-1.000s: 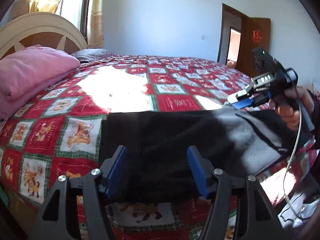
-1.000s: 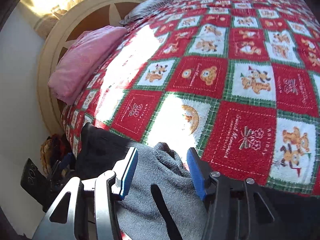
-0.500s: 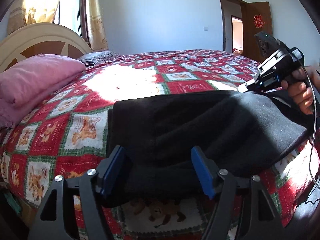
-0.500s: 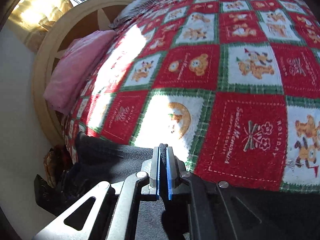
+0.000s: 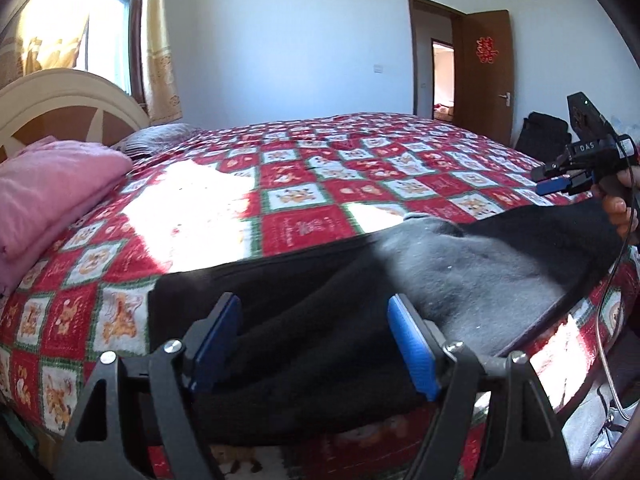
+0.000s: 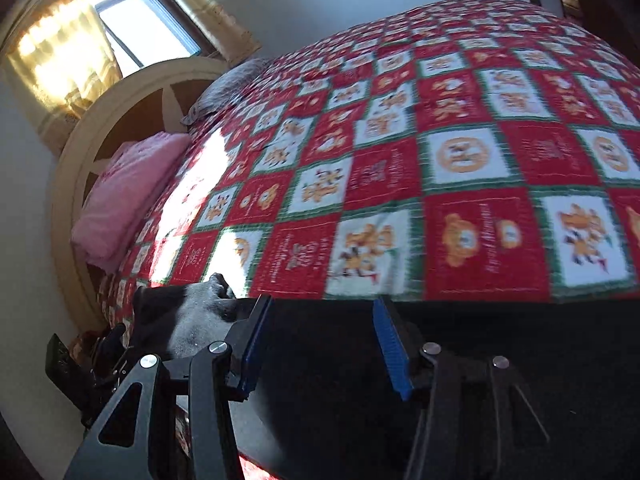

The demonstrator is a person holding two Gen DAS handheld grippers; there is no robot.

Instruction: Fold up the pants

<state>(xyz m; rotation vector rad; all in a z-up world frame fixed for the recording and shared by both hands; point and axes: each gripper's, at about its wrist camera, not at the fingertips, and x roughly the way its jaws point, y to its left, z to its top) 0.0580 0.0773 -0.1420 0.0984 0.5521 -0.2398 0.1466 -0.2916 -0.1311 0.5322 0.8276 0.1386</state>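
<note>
We count one pants [image 5: 304,320], two pillows [image 5: 48,188], two grippers | pants lie along the near edge of the quilt [image 5: 360,184], far side open | left gripper [image 5: 316,344] jaws widening over black cloth, gripping nothing | right gripper [image 6: 320,340] jaws opening, empty above pants.

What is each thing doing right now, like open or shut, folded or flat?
pants: lying folded over along the bed's near edge, held by neither gripper
left gripper: jaws opening, nothing pinched
right gripper: jaws opening, nothing pinched
door: open
quilt: spread flat
pink pillow: by the headboard
</note>
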